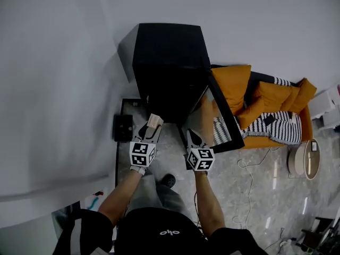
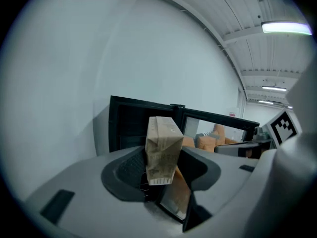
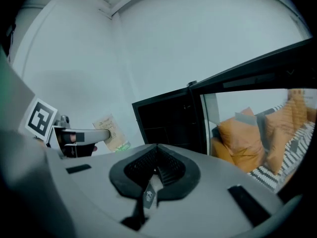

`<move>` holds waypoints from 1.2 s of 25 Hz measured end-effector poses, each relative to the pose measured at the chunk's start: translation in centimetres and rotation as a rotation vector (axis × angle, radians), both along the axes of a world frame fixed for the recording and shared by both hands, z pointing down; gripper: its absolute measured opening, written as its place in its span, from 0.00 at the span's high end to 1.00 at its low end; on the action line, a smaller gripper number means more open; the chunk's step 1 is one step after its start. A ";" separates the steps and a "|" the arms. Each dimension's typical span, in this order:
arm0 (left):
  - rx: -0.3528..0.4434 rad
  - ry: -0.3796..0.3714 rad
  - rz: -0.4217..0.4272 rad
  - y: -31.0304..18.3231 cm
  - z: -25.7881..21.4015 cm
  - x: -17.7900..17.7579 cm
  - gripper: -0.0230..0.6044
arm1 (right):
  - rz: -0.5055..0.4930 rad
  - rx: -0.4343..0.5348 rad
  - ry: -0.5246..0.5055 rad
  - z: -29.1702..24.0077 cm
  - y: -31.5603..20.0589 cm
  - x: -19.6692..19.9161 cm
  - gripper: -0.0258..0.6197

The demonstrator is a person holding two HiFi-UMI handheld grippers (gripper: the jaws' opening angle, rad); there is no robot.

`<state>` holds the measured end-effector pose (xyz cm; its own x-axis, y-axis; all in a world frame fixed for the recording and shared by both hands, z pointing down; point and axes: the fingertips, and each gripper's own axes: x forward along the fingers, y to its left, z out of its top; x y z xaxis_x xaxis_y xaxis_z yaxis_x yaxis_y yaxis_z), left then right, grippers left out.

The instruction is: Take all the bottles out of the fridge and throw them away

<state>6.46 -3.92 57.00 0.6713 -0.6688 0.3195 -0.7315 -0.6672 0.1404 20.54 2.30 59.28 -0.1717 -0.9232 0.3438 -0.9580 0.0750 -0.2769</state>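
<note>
Fridge [image 1: 167,57] stands open; my left gripper [image 1: 151,128] clamps a brown carton [image 2: 163,150], my right gripper [image 1: 193,138] is closed and empty; binning is not yet done.

two grippers: left gripper [image 1: 151,130], right gripper [image 1: 193,138]. one brown carton [image 1: 155,122]. one black fridge [image 1: 169,62], one open door [image 1: 227,110]. one orange sofa [image 1: 261,142]. one round stool [image 1: 305,159]. one black box [image 1: 123,127].

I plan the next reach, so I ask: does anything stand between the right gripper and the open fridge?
Nothing visible does. The right gripper, shut and empty, points at the dark opening of the black fridge. Its glass door stands open to the right, and the left gripper with its beige carton is off to the left.
</note>
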 end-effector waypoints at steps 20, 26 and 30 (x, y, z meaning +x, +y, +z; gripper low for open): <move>-0.032 0.003 -0.292 -11.1 1.0 -19.6 0.64 | -0.325 -0.040 0.038 -1.3 -15.9 -19.2 0.95; -0.071 -0.002 -0.301 -15.0 2.9 -23.3 0.64 | -0.362 -0.075 0.038 0.0 -20.9 -24.2 0.95; -0.072 -0.002 -0.296 -17.0 4.4 -25.2 0.64 | -0.367 -0.086 0.036 1.7 -23.1 -26.6 0.95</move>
